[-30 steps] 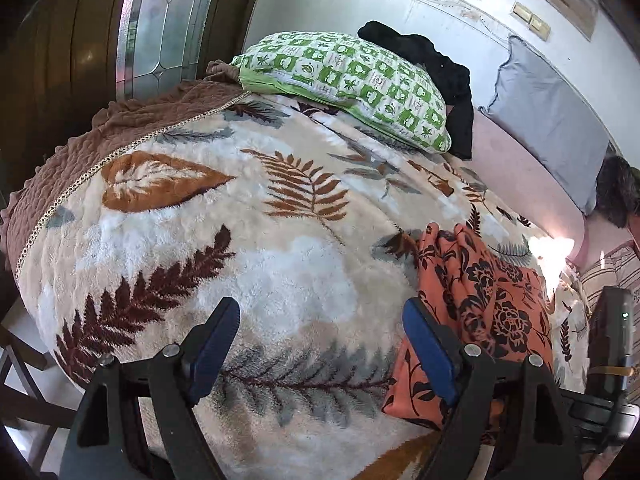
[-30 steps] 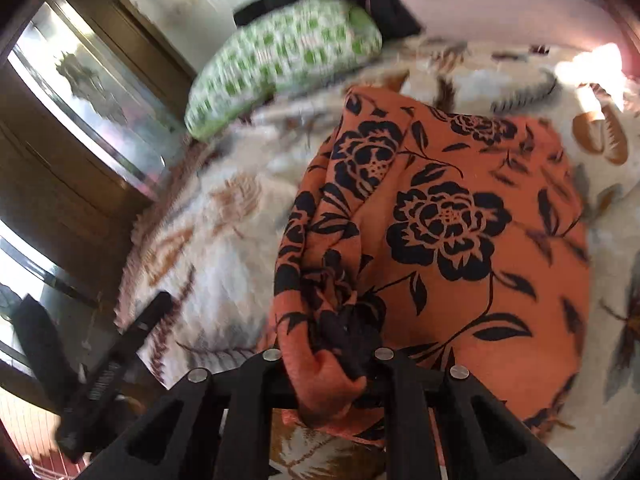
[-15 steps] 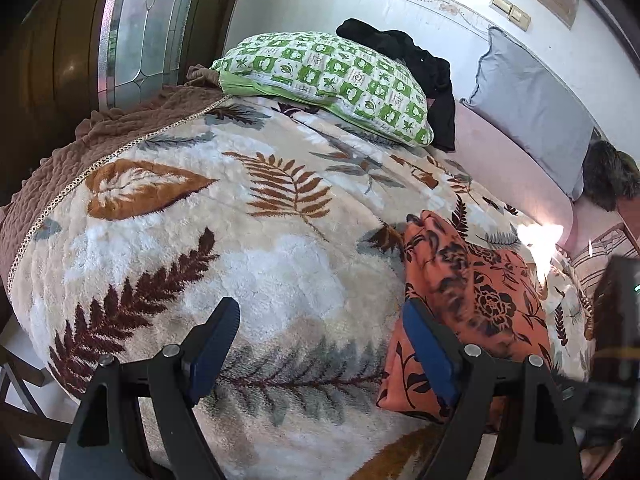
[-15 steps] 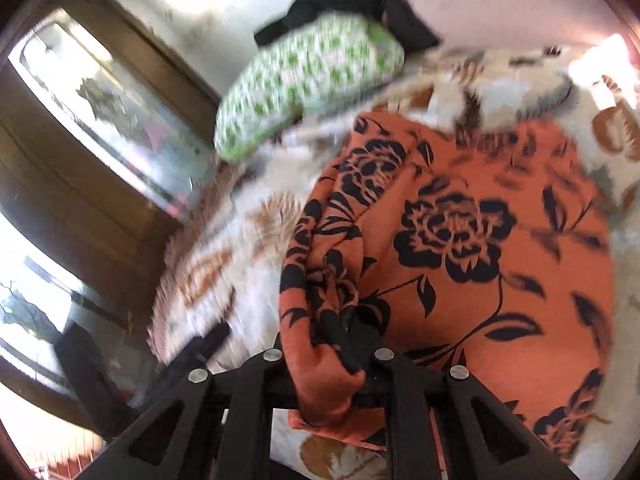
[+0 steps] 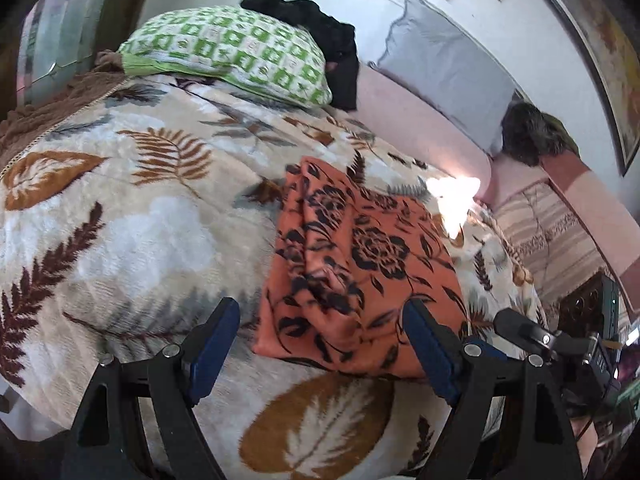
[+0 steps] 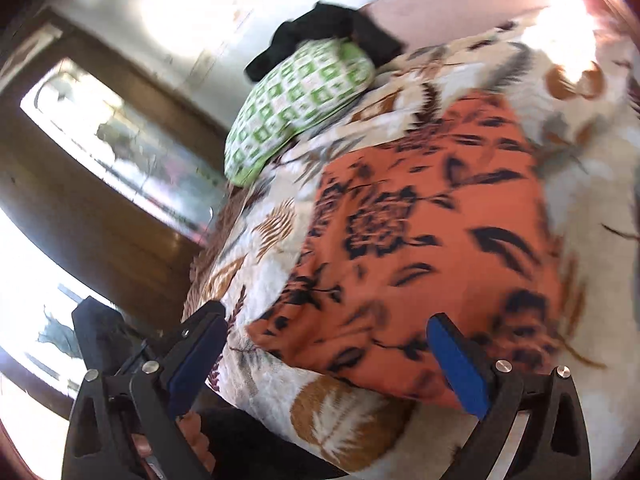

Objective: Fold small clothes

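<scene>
An orange cloth with black flowers (image 5: 352, 264) lies folded flat on the leaf-patterned blanket (image 5: 132, 216). It also shows in the right wrist view (image 6: 432, 248), blurred. My left gripper (image 5: 320, 344) is open and empty, just in front of the cloth's near edge. My right gripper (image 6: 328, 360) is open and empty, above the cloth's near edge. The right gripper's body (image 5: 560, 344) shows at the right of the left wrist view.
A green checked pillow (image 5: 236, 52) and a black garment (image 5: 320, 28) lie at the bed's far end. A grey cushion (image 5: 444, 72) leans on the wall. A dark wooden door with glass (image 6: 108, 152) stands left of the bed.
My right gripper was shut on the orange cloth's bunched edge; it has opened and let go. The cloth now lies flat. The left gripper has moved right, toward the cloth.
</scene>
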`<state>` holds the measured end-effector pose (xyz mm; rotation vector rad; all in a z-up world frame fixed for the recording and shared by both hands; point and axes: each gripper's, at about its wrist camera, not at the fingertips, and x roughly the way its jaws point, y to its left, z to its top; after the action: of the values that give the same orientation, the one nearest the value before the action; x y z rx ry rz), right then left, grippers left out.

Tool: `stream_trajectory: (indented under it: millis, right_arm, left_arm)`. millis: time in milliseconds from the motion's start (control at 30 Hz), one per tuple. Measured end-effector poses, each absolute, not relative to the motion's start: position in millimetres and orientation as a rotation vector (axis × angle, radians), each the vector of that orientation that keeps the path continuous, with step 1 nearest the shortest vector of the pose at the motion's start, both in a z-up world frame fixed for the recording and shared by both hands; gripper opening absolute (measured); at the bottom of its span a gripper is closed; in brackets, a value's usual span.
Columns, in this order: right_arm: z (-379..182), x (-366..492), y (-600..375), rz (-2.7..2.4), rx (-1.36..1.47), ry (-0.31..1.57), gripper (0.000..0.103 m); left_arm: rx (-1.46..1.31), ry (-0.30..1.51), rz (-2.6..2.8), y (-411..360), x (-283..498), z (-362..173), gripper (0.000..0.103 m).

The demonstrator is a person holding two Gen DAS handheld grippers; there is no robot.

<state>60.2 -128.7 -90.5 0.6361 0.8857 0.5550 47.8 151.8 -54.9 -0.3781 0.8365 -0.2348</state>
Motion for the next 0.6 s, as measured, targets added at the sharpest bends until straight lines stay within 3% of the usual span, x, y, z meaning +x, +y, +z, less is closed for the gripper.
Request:
stream_trajectory:
  millis: [100,167,200,233,433,533,600]
  right_arm:
    - [-101,57,-159,0.516,0.710,0.891,0.101]
    - [-106,56,-175,0.504,0.751,0.888,0.101]
    - [-106,57,-181,0.506,0.761,0.887,0.101]
    - [-106,57,-184,0.513,0.766,0.887,0.101]
    - [-118,62,-177,0.557,0.759,0.916,0.101]
    - [-123,66,-175,0.565,0.764,0.930,0.101]
    - [-123,66,-177,0.584,0.779,0.932,0.101]
  left_arm:
    - [-0.317,0.892,-0.224,132,59,-65,0.082]
    - [-0.328,0.951,-0.199,131,73,-72,0.049]
    - [-0.360,0.996,-0.188,136,82,-76,0.019]
    - [-0.378,1.011,-0.179,139,87,-77,0.016]
    - [-0.200,0.827,-0.212,129,83,-23,0.012]
    - [-0.241,1.022,-0.128,143,99,-83,0.014]
    - [-0.262,1.060,-0.098,152,98,-110,0.026]
